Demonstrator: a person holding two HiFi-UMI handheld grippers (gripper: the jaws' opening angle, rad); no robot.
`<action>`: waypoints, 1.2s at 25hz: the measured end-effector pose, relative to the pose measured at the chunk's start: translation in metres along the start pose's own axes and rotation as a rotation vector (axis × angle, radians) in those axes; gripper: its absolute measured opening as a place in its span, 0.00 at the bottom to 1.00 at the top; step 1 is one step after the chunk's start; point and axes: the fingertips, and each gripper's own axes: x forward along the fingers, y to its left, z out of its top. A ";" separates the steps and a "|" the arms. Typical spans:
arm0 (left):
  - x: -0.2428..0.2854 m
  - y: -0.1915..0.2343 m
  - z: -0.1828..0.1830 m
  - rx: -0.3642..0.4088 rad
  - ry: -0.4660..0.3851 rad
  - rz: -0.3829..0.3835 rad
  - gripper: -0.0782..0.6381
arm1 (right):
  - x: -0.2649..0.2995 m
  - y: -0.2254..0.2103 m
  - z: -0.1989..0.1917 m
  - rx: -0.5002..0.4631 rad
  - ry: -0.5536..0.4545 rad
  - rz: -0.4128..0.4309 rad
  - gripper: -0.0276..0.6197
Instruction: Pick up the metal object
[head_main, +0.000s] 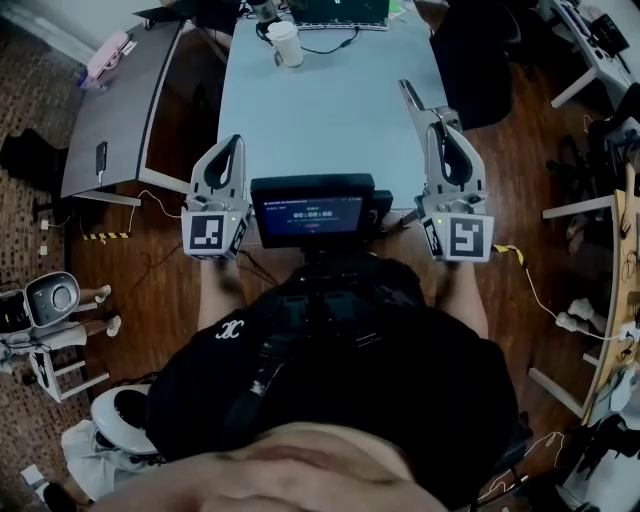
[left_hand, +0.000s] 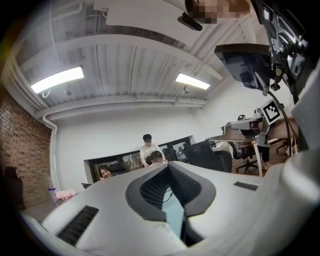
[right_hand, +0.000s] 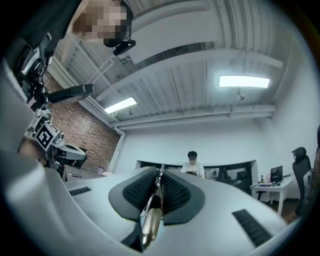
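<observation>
Metal object (right_hand: 150, 222) blurred, pinched edge-on in right hand-held gripper (right_hand: 159, 170), left hand-held gripper (left_hand: 167, 166) closed

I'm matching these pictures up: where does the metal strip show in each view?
Head view: the metal strip sticks out past the right hand-held gripper, over the table.
Left gripper view: not made out.
Right gripper view: bottom centre, clamped between the pads.
Shared landmark: that gripper's marker cube, also in the left gripper view.

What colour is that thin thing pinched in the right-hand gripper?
Shiny silver-grey; the metal object shows best in the right gripper view.
</observation>
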 end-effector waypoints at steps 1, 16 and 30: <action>0.000 -0.003 0.001 -0.009 -0.005 0.009 0.13 | -0.005 -0.004 0.005 -0.001 0.001 -0.002 0.09; -0.008 -0.058 0.017 -0.019 -0.010 0.004 0.13 | -0.070 -0.045 0.024 0.052 0.022 0.007 0.09; -0.134 -0.087 0.046 0.008 -0.068 -0.095 0.13 | -0.191 0.054 0.082 -0.002 -0.005 -0.036 0.09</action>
